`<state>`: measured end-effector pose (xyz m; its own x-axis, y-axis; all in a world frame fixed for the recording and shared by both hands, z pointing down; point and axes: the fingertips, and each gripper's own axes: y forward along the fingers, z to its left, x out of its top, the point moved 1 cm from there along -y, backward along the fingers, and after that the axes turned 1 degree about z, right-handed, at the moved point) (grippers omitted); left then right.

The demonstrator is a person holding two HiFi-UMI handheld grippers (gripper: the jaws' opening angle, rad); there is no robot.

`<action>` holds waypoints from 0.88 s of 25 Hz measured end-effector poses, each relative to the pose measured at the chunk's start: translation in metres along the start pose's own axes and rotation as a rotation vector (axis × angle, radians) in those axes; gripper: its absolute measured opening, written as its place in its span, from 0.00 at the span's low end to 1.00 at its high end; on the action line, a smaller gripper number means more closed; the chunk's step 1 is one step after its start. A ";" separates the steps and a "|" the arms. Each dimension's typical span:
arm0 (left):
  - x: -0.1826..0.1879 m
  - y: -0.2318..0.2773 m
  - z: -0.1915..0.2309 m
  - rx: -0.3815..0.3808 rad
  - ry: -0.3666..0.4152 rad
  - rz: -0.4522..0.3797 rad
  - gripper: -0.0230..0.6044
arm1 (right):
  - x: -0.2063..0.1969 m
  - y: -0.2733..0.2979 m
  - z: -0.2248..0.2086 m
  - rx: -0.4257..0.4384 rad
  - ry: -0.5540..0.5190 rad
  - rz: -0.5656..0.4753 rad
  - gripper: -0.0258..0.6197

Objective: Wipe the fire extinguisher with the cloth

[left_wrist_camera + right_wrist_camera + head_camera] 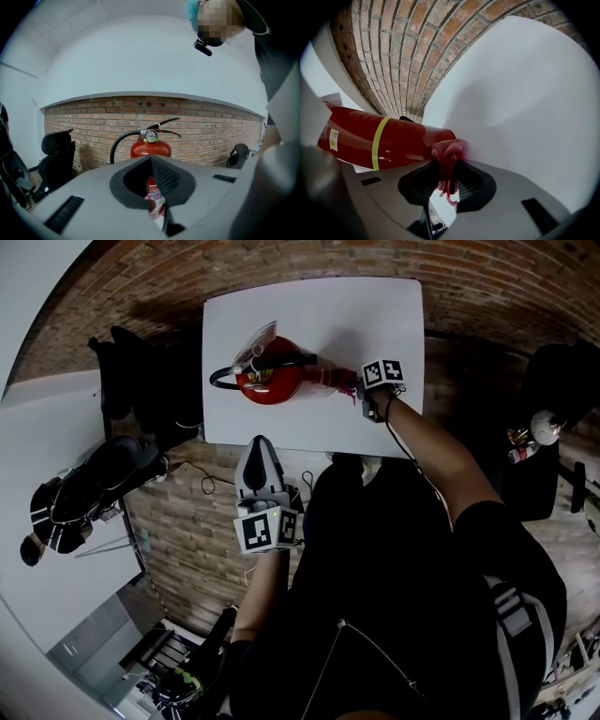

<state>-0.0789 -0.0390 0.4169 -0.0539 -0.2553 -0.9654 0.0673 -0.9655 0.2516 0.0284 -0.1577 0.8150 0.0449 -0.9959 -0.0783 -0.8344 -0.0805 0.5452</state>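
**Desk:** Where's the extinguisher sitting?

**Me:** I have the fire extinguisher [277, 381] lying on its side across the middle of the white table [319, 315]. Its valve end is toward the left edge and its base toward the right edge. Its black hose [225, 374] curves out almost to the left edge.

**Desk:** And your right side?

**Me:** My right gripper [364, 397] is near the table's right edge, jaws clamped on the cloth [448, 154], a bunched pink-red wad. The wad is pressed against the rim of the extinguisher's base. From that gripper's view I can see a yellow-green band [377, 143] running round the red body.

**Desk:** Left side?

**Me:** My left gripper [261, 448] is off the table, just outside the near edge, with its jaws drawn together on nothing. Through the notch in its pads I see the extinguisher's label, and above that the gauge [150, 136] against brick.

**Desk:** What's the surface like, and the room?

**Me:** The tabletop is plain white with rounded corners, and there's a soft shadow beside the extinguisher. A brick pattern [487, 287] shows on every side of the table. A black office chair [127, 371] stands off the left edge, with a second chair [80, 488] nearer to me. A thin cable [202, 474] trails over the brick by the near-left corner. Something dark [553, 381] sits beyond the right edge, but I can't make out what it is.
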 end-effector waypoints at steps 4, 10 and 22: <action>0.003 0.003 -0.001 -0.029 -0.001 -0.008 0.05 | -0.001 -0.002 0.003 0.012 0.013 -0.004 0.20; 0.002 0.009 -0.003 -0.048 0.024 0.011 0.05 | 0.001 -0.013 0.019 0.056 0.022 -0.023 0.20; 0.014 0.023 -0.013 -0.095 0.051 -0.009 0.05 | 0.006 -0.048 0.066 0.138 0.002 -0.059 0.20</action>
<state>-0.0650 -0.0636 0.4087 -0.0042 -0.2411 -0.9705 0.1616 -0.9579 0.2373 0.0322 -0.1575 0.7330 0.0977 -0.9897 -0.1049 -0.8980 -0.1331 0.4195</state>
